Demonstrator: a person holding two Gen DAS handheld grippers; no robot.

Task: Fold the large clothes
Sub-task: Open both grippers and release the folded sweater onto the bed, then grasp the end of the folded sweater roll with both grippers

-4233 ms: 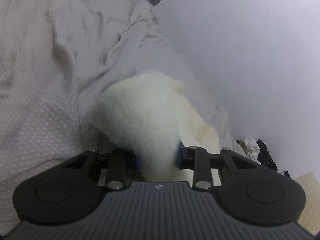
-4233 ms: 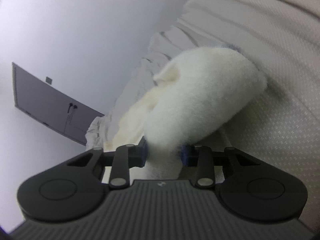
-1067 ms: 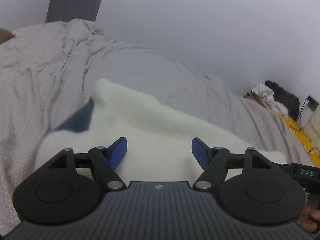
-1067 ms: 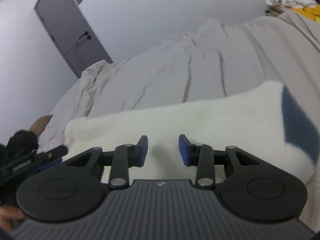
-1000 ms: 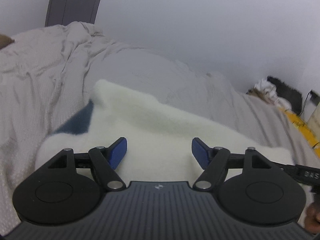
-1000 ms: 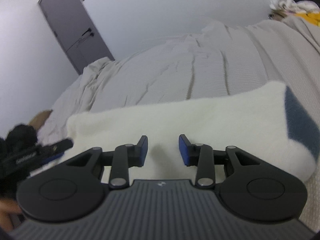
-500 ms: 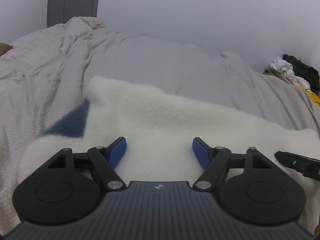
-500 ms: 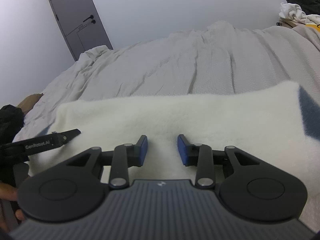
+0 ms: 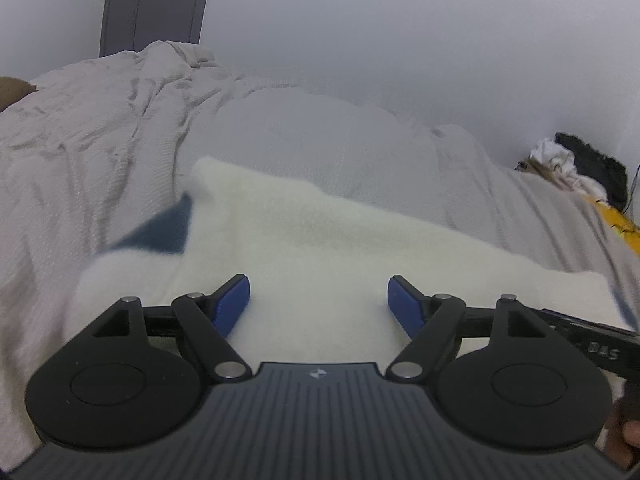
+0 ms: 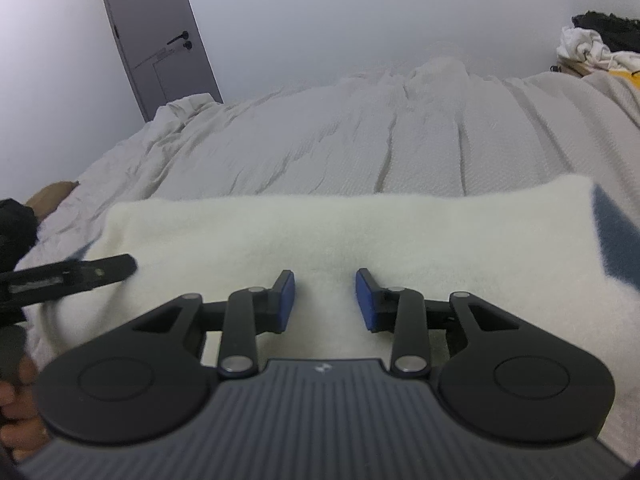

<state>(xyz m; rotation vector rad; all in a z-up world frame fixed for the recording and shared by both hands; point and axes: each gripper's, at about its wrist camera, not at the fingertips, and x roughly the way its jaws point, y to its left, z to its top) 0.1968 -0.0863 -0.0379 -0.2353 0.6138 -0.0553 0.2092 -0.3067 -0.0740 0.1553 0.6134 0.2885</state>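
A folded white fleece garment (image 9: 340, 240) with a dark blue patch (image 9: 160, 232) lies flat across the bed. My left gripper (image 9: 319, 288) hovers low over its near edge, jaws wide open, nothing between the pads. My right gripper (image 10: 325, 280) is over the same garment (image 10: 320, 224), near the middle of its long side. Its jaws are opening, the pads apart with only fleece beneath them and nothing pinched. The blue patch (image 10: 616, 236) shows at the right end there. Each view catches one of the other gripper's fingers (image 10: 80, 272) at its edge.
A wrinkled grey bed cover (image 9: 100, 140) spreads behind and around the garment. A grey door (image 10: 160, 40) stands in the far wall. A heap of white and black clothes (image 9: 576, 168) sits past the bed's right side. A person's hand (image 10: 16, 400) holds the left gripper.
Four seconds ago both grippers were shut on the bunched fleece. Now it lies flat and both are open. In the last second both views only shifted slightly over the garment.
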